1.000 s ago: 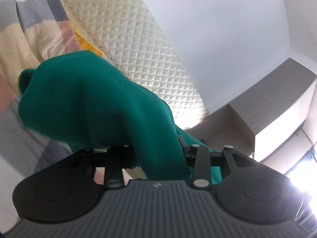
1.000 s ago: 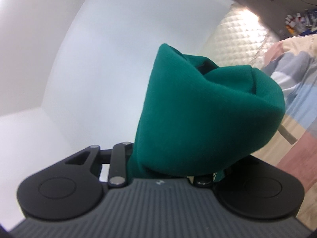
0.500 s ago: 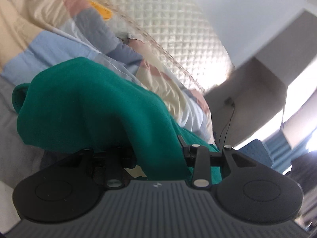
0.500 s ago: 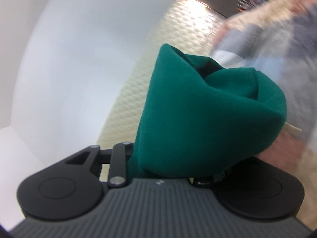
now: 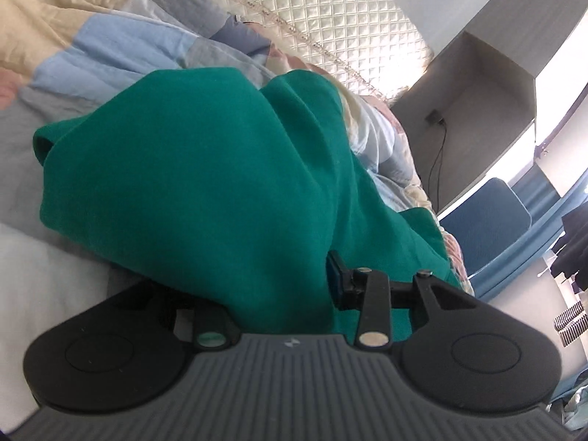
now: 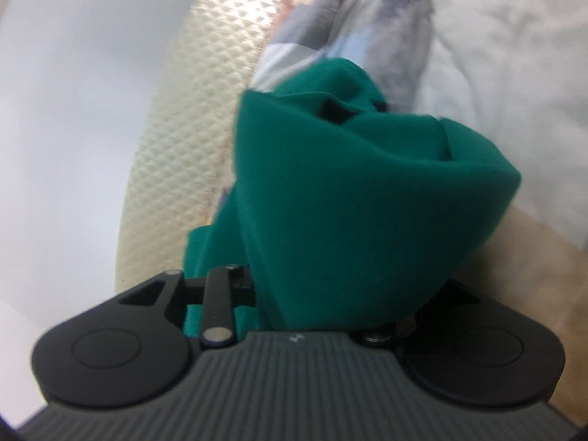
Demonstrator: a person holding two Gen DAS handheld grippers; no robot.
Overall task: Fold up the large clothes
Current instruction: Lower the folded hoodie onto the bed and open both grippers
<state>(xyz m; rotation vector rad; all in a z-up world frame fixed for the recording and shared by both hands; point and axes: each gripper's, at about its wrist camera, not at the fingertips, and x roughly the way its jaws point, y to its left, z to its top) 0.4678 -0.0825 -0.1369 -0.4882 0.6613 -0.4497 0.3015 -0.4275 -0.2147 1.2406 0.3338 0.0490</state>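
In the left wrist view, the left gripper (image 5: 273,286) filled the bottom of the picture, and its jaws were clenched on a thick fold of the green garment (image 5: 205,183); the cloth came out between them and covered the left finger almost fully, while the right finger (image 5: 338,275) showed beside the cloth, touching it. Beyond the jaws the garment lay in a big bunched heap, and its far edge rested on the patchwork quilt (image 5: 110,44) of the bed. Behind the garment, the quilt showed pale blue, cream and grey squares, and behind the quilt stood the cream quilted headboard (image 5: 330,18). To the right of the headboard there was a grey cabinet (image 5: 477,84) with a dark cable hanging on its side, and a blue chair (image 5: 488,213) stood lower, near the right edge. In the right wrist view, the right gripper (image 6: 330,305) also had the green garment (image 6: 349,202) between its jaws, and these jaws were opening a little at this moment; the cloth still sat between them and hid the fingertips, so I cannot tell how firmly it was pressed. The garment rose from the jaws as a rolled bundle with a dark hollow at its top. Behind the garment were the blurred quilt (image 6: 477,36) on the right and the headboard (image 6: 191,128) on the left, with a plain white wall (image 6: 73,92) beyond it.
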